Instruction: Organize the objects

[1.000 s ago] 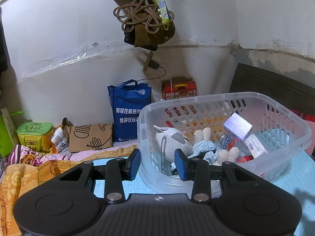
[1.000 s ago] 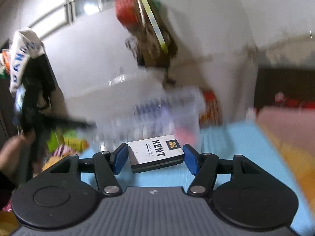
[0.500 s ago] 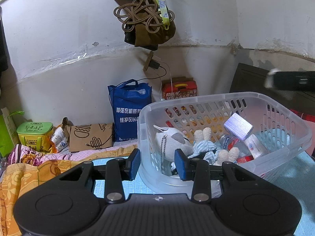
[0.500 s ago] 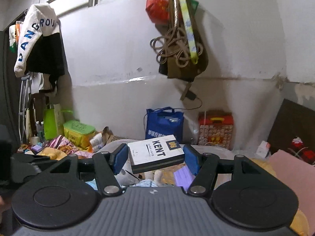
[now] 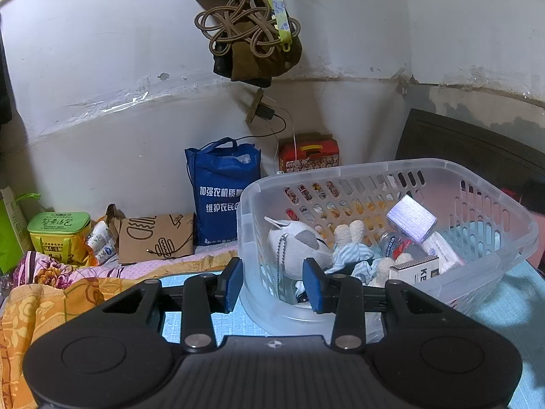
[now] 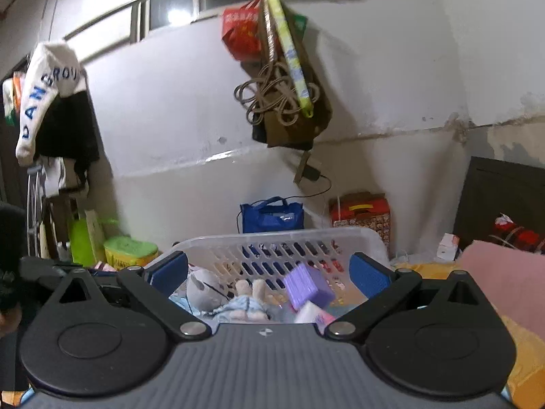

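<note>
A clear plastic basket [image 5: 385, 170] stands on the blue mat. In it lie a grey plush toy [image 5: 296, 247], a purple box [image 5: 410, 217], a white tube and the white KENT pack [image 5: 414, 269] at the front right. My left gripper [image 5: 274, 284] straddles the basket's near-left wall, its fingers closed on the wall. My right gripper [image 6: 269, 272] is open wide and empty above the basket [image 6: 272, 238], with the plush toy [image 6: 204, 289] and purple box [image 6: 306, 288] below it.
A blue bag [image 5: 221, 191], a red box [image 5: 308, 151], a brown paper bag [image 5: 155, 238] and a green tin [image 5: 59, 235] stand along the wall. Floral bedding [image 5: 41, 293] lies at left. Bags and cords [image 5: 252, 34] hang overhead.
My right gripper carried the KENT pack over the basket, opened and let it go; the pack now lies in the basket. The left gripper has not moved.
</note>
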